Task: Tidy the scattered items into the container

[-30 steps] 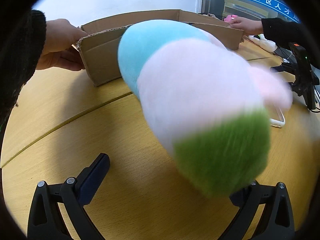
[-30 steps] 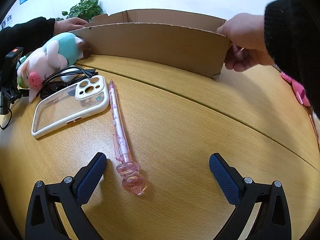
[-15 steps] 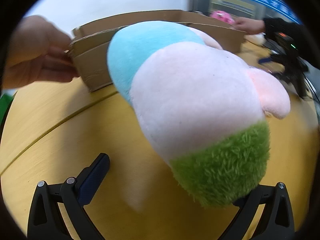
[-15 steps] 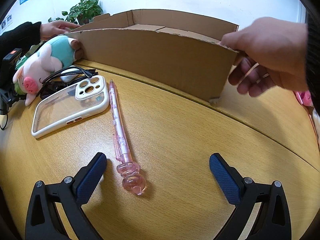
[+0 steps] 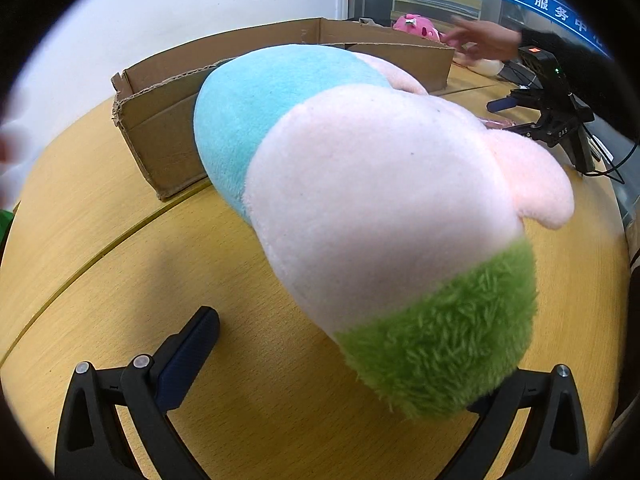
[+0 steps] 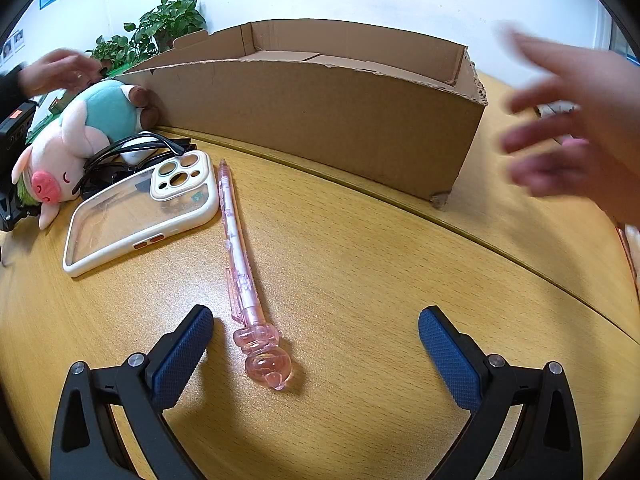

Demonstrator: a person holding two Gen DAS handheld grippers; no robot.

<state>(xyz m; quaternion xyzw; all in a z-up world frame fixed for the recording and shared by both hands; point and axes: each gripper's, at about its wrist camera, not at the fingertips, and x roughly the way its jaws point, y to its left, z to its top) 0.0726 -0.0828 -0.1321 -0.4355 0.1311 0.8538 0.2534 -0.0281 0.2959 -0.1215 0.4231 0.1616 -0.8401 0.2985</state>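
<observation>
The right gripper (image 6: 316, 344) hovers with fingers spread wide; the left gripper's (image 5: 344, 364) fingers look parted too.

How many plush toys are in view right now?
2. A pink-and-teal plush pig lies against the end of the brown cardboard box; a bright pink plush toy shows behind it. Others may be hidden inside.
</observation>
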